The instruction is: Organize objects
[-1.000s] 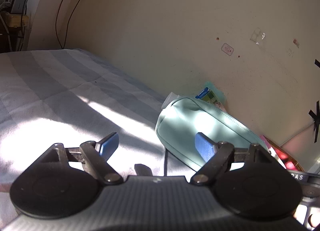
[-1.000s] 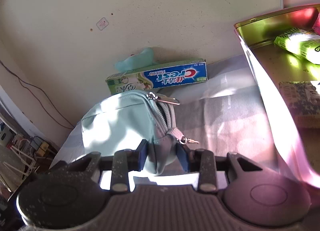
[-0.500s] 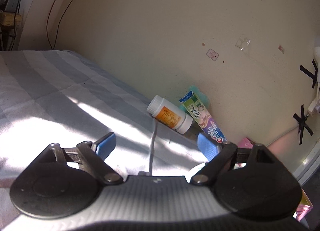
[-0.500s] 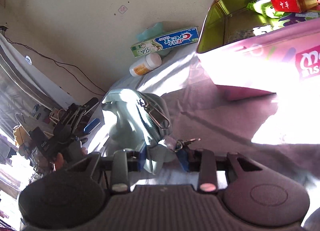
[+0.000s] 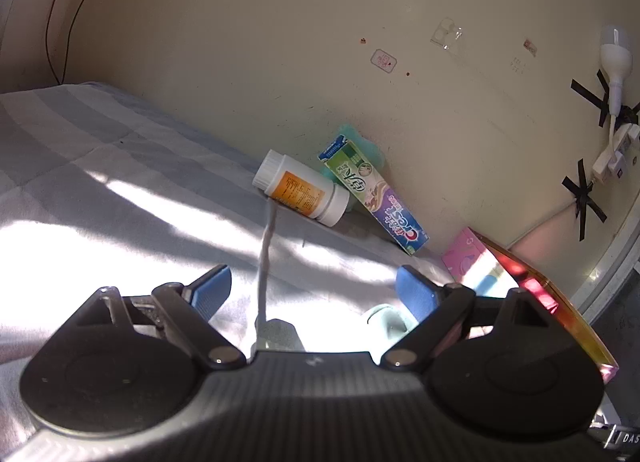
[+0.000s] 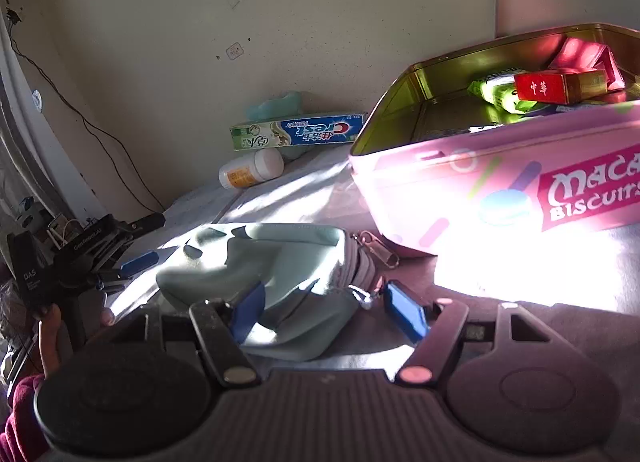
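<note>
the right gripper [image 6: 320,312] is spread open around the mint zip pouch [image 6: 280,262], which lies slack on the bedsheet [image 5: 100,182] near the pink biscuit tin [image 6: 480,198]. the left gripper [image 5: 312,290] hangs open and empty, facing the pill bottle [image 5: 300,194] and crest toothpaste box [image 5: 372,194] by the far wall, likely the next pick.

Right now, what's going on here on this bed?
A person is tidying items with two handheld grippers. The right gripper, jaws open, sits around the pale green zip pouch lying on the sheet beside the open pink biscuit tin. The left gripper is open and empty, facing the white pill bottle and Crest toothpaste box against the wall.
</note>
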`<state>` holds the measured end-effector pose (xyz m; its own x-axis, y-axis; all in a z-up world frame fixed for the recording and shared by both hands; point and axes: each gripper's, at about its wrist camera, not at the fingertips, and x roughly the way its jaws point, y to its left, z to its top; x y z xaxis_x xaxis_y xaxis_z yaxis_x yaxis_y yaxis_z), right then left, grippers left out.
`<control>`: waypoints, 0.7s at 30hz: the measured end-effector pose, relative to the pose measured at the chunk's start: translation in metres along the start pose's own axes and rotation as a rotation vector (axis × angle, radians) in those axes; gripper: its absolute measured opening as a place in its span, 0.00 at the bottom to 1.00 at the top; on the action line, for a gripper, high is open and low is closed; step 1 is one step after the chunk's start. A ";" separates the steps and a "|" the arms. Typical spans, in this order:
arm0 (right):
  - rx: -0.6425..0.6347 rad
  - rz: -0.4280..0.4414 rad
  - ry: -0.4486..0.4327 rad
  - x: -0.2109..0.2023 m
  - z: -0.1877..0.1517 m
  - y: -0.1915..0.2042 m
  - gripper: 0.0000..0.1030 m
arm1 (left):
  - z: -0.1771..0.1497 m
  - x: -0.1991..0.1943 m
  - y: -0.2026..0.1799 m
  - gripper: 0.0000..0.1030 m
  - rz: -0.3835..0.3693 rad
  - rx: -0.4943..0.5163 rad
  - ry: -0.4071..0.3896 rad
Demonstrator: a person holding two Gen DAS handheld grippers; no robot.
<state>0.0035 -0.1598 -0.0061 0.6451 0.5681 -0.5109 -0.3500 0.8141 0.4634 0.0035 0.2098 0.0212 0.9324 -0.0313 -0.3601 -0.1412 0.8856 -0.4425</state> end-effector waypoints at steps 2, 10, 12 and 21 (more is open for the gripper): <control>-0.044 0.007 0.001 0.002 -0.002 0.005 0.72 | -0.002 0.001 0.000 0.88 -0.027 0.008 0.008; -0.165 -0.030 -0.009 0.008 -0.006 0.023 0.79 | -0.017 0.017 -0.021 0.90 -0.151 0.113 0.148; -0.173 -0.035 -0.012 0.009 -0.006 0.023 0.79 | -0.020 0.018 -0.027 0.90 -0.158 0.147 0.157; -0.196 -0.051 -0.047 0.005 -0.008 0.025 0.79 | -0.022 0.023 -0.027 0.91 -0.179 0.138 0.178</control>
<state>-0.0076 -0.1357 -0.0033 0.6947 0.5234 -0.4934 -0.4388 0.8519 0.2859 0.0216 0.1751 0.0070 0.8638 -0.2627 -0.4299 0.0783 0.9130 -0.4004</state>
